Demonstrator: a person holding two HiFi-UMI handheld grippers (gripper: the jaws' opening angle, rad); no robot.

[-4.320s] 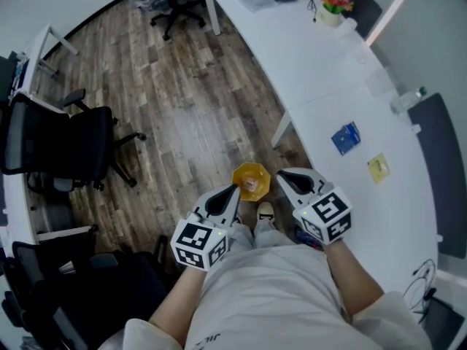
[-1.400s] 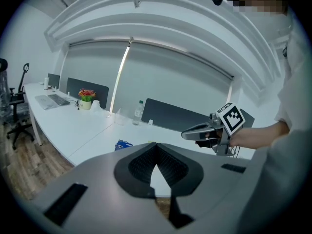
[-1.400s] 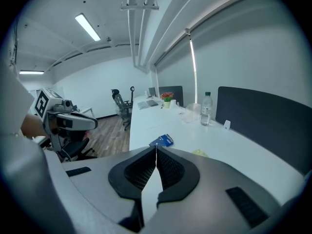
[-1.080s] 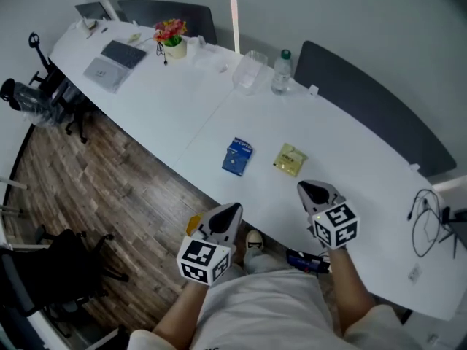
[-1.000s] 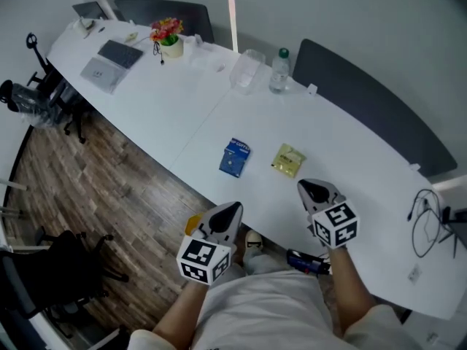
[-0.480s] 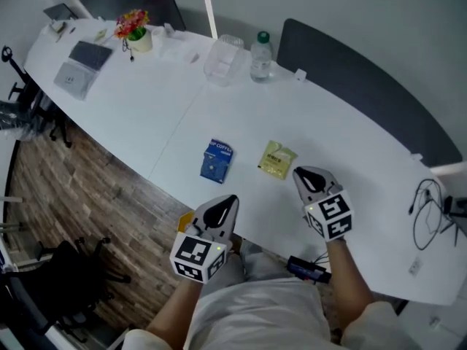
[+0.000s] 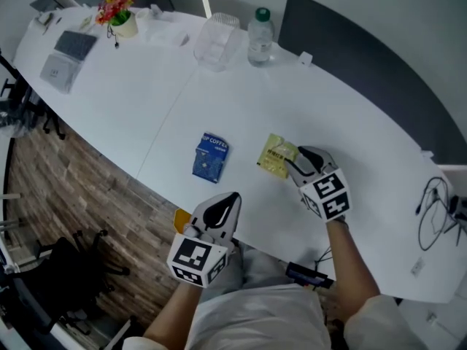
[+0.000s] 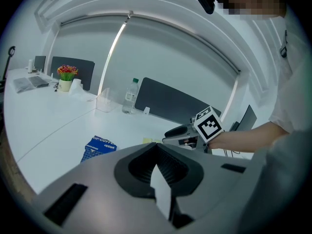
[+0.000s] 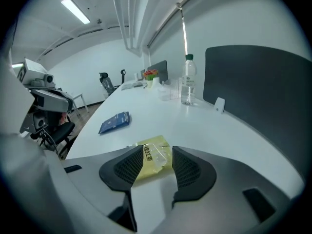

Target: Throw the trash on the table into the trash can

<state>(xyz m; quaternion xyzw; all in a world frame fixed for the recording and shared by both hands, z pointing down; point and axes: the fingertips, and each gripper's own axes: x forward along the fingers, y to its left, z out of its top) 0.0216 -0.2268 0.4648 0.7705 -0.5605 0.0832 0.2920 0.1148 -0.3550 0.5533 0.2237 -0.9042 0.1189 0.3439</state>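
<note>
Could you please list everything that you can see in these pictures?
table: one, white, curved, across the scene.
yellow packet: one, yellow, on the table.
blue packet: one, blue, on the table, left of it.
water bottle: one, clear with green cap, far edge.
plastic box: one, clear, beside the bottle.
flower pot: one, red flowers, far left end.
laptop: one, grey, far left end.
trash can: one, orange, on the floor, mostly hidden.
left gripper: one, grey, shut, empty, at the table's near edge.
right gripper: one, grey, jaws just been opening, yellow packet between them.
</note>
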